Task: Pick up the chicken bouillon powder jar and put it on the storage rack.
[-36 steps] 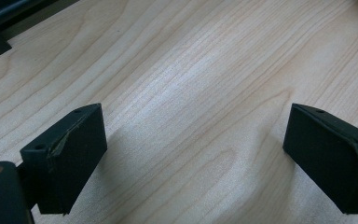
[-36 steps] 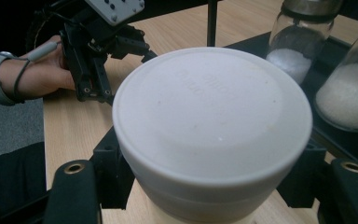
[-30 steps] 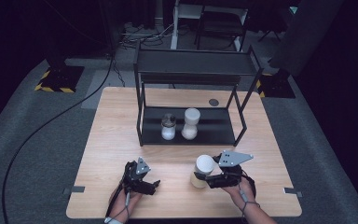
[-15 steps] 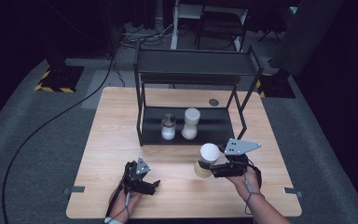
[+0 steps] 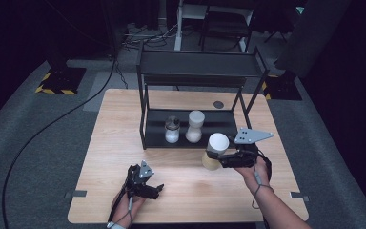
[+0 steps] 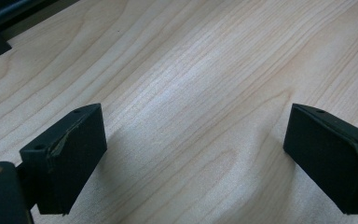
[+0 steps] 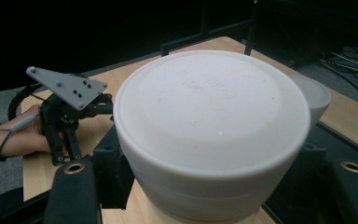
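white-lidded jar between right claw jaws

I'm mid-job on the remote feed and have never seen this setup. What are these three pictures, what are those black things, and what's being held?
No robot here: a person holds a two-jaw gripper in each hand. The high view looks down on the wooden table and a black rack holding a small jar and a taller bottle. The other two pictures come from cameras riding on each gripper. The left gripper rests low over bare wood, jaws wide apart, holding nothing. The right gripper grips a white-lidded jar, held in front of the rack's lower shelf.
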`<action>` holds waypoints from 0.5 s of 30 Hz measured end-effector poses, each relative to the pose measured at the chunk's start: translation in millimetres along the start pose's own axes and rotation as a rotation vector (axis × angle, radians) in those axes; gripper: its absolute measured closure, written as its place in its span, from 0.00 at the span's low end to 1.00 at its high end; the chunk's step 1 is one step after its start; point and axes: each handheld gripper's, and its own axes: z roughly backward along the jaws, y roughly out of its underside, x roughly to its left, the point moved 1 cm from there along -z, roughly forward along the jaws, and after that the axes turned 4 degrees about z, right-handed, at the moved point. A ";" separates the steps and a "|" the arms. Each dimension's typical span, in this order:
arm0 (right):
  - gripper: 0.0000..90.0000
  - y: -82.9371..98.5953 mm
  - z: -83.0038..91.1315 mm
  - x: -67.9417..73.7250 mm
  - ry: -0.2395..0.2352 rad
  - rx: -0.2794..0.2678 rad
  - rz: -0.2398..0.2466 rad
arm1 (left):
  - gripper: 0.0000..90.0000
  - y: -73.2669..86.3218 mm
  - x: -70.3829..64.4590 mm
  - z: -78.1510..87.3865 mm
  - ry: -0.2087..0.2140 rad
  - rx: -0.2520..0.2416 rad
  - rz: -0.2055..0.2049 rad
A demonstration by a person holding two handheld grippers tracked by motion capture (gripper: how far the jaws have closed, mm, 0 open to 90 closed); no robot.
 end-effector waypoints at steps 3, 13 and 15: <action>0.37 -3.2 -0.5 -4.5 0.008 -0.004 -0.003 | 0.06 0.0 0.0 0.0 0.000 0.000 0.000; 0.37 -12.9 -2.1 -23.4 0.033 -0.022 -0.027 | 0.06 0.1 0.0 0.0 0.000 0.000 0.000; 0.37 -15.2 -2.4 -27.0 0.044 -0.021 -0.029 | 0.06 0.2 -0.1 0.0 -0.001 -0.001 0.000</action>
